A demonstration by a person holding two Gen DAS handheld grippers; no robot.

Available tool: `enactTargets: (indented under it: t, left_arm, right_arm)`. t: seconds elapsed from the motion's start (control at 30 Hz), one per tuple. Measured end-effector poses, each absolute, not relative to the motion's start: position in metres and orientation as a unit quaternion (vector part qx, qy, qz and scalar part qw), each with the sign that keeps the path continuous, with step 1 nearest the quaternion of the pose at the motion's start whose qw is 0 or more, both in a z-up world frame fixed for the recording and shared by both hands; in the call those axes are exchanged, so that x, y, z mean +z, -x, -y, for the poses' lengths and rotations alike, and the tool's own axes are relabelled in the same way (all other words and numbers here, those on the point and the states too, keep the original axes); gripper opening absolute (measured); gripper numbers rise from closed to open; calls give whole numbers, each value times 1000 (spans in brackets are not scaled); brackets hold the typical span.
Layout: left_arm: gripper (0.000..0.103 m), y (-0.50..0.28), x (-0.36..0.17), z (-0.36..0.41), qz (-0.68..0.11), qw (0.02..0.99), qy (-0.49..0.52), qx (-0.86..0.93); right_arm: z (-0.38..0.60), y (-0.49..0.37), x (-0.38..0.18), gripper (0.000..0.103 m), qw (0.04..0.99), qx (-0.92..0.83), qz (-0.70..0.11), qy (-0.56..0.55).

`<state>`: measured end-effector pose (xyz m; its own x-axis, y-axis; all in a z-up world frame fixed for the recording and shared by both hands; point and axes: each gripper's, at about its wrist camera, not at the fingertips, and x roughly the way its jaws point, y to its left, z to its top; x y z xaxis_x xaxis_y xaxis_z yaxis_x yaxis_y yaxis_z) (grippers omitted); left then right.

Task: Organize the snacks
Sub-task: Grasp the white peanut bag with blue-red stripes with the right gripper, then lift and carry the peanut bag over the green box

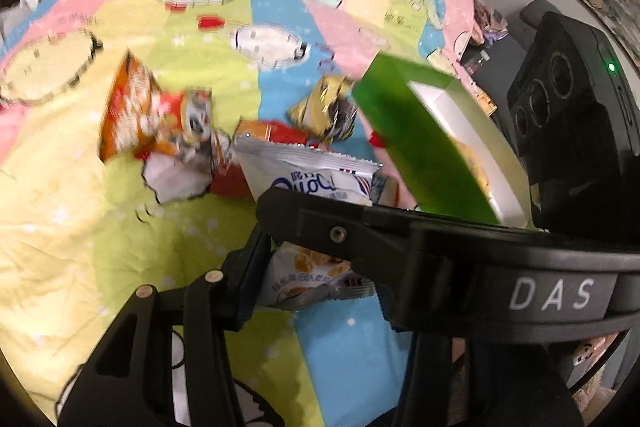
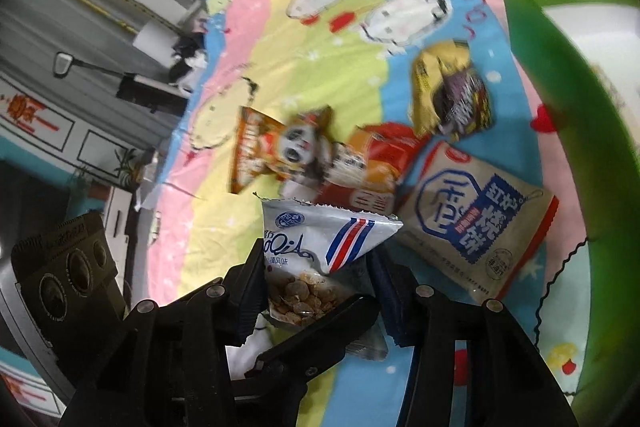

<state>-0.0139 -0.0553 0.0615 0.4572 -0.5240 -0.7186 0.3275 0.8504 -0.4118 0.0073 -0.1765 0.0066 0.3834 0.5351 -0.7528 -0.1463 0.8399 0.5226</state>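
Pinching one white packet point(image 2: 320, 247) from both sides over the striped sheet point(image 1: 80, 247), both tongs, left point(image 1: 304, 267) and right point(image 2: 316, 291), look narrowed onto it. Better to free one, then carry it steadily to the green box point(image 1: 432, 143) nearby.

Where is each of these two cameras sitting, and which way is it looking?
Left wrist: rides the left gripper, looking down along its fingers at a snack-strewn bedsheet; one finger shows.
Right wrist: rides the right gripper, looking down likewise; both fingers show.
Shared: white snack packet, green box, orange bag.
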Motion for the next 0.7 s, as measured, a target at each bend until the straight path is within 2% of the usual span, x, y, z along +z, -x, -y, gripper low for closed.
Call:
enactTargets:
  t: [0.7]
  left_arm:
    - [48,38,166,81,-348,901,68,-249]
  right_arm:
    - [194,28,121,52,882,231,-379,-160]
